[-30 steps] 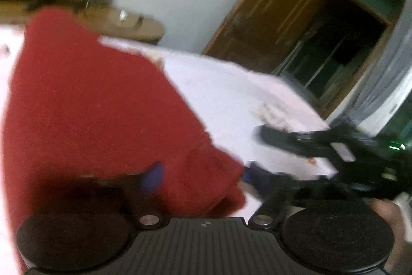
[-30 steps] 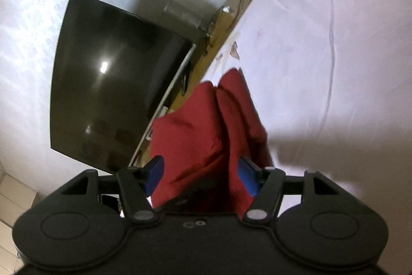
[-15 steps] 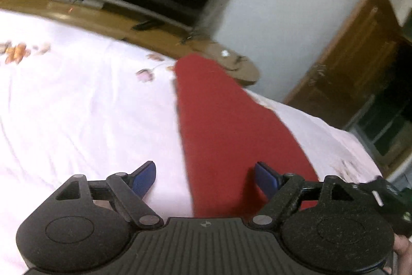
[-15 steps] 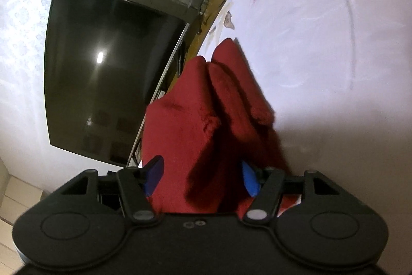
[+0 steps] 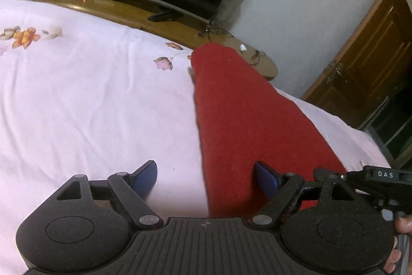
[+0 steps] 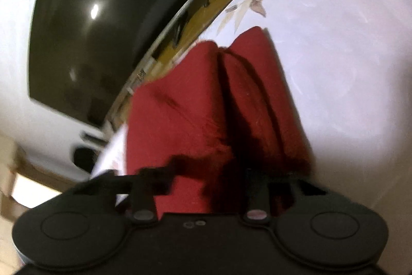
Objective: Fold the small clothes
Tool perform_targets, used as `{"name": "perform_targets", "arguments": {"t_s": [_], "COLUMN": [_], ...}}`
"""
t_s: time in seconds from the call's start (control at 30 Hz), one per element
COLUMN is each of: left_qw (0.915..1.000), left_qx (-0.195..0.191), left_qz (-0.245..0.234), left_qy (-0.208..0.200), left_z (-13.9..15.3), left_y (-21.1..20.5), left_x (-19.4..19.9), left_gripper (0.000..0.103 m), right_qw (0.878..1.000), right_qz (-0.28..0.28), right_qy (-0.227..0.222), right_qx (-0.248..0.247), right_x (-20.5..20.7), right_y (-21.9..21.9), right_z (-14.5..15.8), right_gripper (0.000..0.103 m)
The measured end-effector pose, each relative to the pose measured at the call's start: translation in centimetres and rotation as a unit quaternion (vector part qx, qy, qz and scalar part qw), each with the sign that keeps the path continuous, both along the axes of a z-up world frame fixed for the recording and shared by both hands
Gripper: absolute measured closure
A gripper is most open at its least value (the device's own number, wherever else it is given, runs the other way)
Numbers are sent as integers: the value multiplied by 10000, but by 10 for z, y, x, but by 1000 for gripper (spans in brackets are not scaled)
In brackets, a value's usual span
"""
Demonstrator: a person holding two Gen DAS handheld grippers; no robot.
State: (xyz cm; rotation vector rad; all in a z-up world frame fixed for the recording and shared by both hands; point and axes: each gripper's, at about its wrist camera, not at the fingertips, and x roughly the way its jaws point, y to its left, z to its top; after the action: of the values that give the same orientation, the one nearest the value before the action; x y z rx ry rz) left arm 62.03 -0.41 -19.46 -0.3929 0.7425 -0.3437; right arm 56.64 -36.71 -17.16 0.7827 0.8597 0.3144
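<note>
The left claw (image 5: pixel 206 177) is released, its 2 blue pads spread wide; the red cloth (image 5: pixel 247 120) lies on the bed (image 5: pixel 90 100), running from between the pads away ahead. The right claw (image 6: pixel 206 179) has just been closing onto the cloth's (image 6: pixel 206 100) near end; its grasp is blurred.

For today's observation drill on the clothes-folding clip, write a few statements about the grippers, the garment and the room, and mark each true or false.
1. The left gripper stands open. True.
2. The red garment lies on a wooden floor. False: it lies on a pale floral bedsheet.
3. A dark television stands beyond the bed. True.
4. The garment is blue. False: it is red.
5. The left gripper's right fingertip rests over the garment. True.
</note>
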Motion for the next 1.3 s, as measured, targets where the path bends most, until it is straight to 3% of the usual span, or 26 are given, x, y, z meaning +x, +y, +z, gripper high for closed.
{"name": "perform_targets", "arguments": {"t_s": [0.1, 0.2, 0.27, 0.37, 0.43, 0.53, 0.73, 0.8, 0.87, 0.97, 1.13, 1.2, 1.3], "left_qw": [9998, 9987, 9987, 9991, 9997, 9995, 9993, 9988, 9978, 9978, 9980, 9975, 9967], "left_qx": [-70, -34, -47, 368, 71, 206, 294, 428, 593, 590, 224, 88, 294], "left_qz": [3, 58, 13, -207, -197, -230, -235, -225, -288, -284, -512, -670, -757], "left_qy": [-169, -498, -506, -18, 109, 86, 64, 81, 7, -133, -285, -222, -75], "left_z": [13, 29, 31, 14, 2, 9, 5, 8, 11, 18, 28, 25, 12], "left_y": [-2, -6, -8, -22, -20, -21, -23, -29, -32, -24, -1, 3, 0], "left_x": [-4, -7, -3, 11, 14, 14, 14, 17, 15, 7, -31, -45, -56], "left_gripper": [31, 31, 31, 30, 30, 30, 29, 29, 29, 29, 29, 29, 29], "right_qw": [9971, 9920, 9902, 9912, 9943, 9974, 9943, 9939, 9958, 9960, 9973, 9975, 9980], "right_qz": [104, 97, 66, -22, -158, -407, -270, -249, -344, -402, -294, -153, -53], "right_qy": [-550, -1005, -1123, -930, -390, -377, -664, -513, -499, -462, -381, -413, -247], "right_qx": [-518, -758, -827, -942, -981, -459, -783, -943, -680, -645, -553, -554, -582], "right_x": [-12, -28, -34, -36, -29, -36, -41, -34, -32, -35, -47, -56, -71], "right_y": [9, 12, 9, 2, -3, -15, -9, -8, -15, -12, -21, -22, -19], "right_z": [21, 46, 55, 44, 14, -5, 12, 1, -7, -1, 18, 24, 22], "right_gripper": [89, 89, 89, 89, 89, 89, 89, 90, 91, 88, 68, 66, 67]}}
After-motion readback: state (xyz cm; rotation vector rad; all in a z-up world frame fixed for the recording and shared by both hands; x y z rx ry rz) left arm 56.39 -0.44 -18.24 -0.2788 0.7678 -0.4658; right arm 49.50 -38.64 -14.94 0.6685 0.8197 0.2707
